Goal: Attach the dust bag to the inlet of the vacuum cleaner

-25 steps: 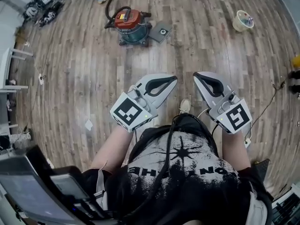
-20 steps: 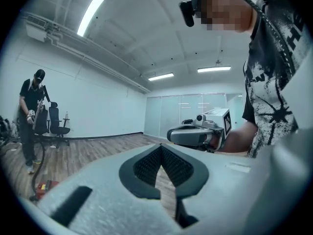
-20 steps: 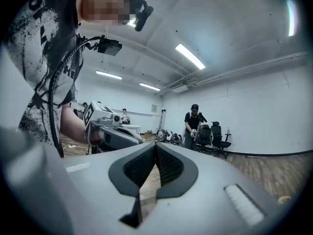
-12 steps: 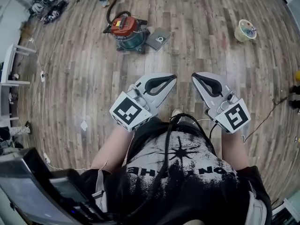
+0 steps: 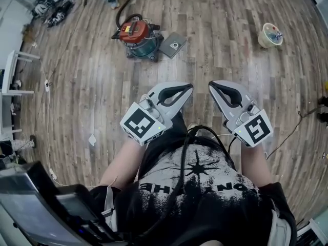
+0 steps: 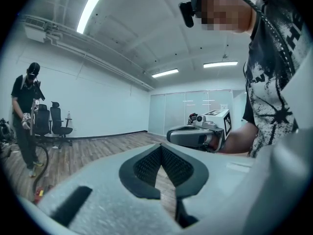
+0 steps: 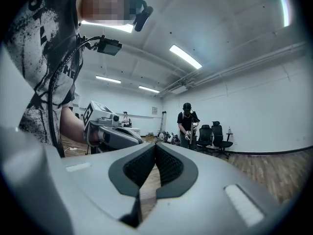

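Observation:
The red and teal vacuum cleaner (image 5: 137,36) stands on the wooden floor far ahead in the head view, its black hose (image 5: 124,5) curving away behind it. A flat grey dust bag (image 5: 172,45) with a round hole lies on the floor just right of it. My left gripper (image 5: 188,87) and right gripper (image 5: 211,85) are held side by side at waist height, tips turned toward each other, far from both. Both are shut and hold nothing. In each gripper view the other gripper (image 6: 195,136) (image 7: 110,133) shows beyond the closed jaws.
A round container (image 5: 269,35) sits on the floor at the far right. White table legs (image 5: 15,60) stand at the left, and equipment (image 5: 51,1) is piled at the far left. A cable (image 5: 294,122) trails across the floor at right. Another person (image 7: 188,126) stands by office chairs (image 7: 215,136).
The view has shifted over the floor, with the vacuum cleaner and dust bag sliding slightly left and up. Both grippers stay shut and side by side.

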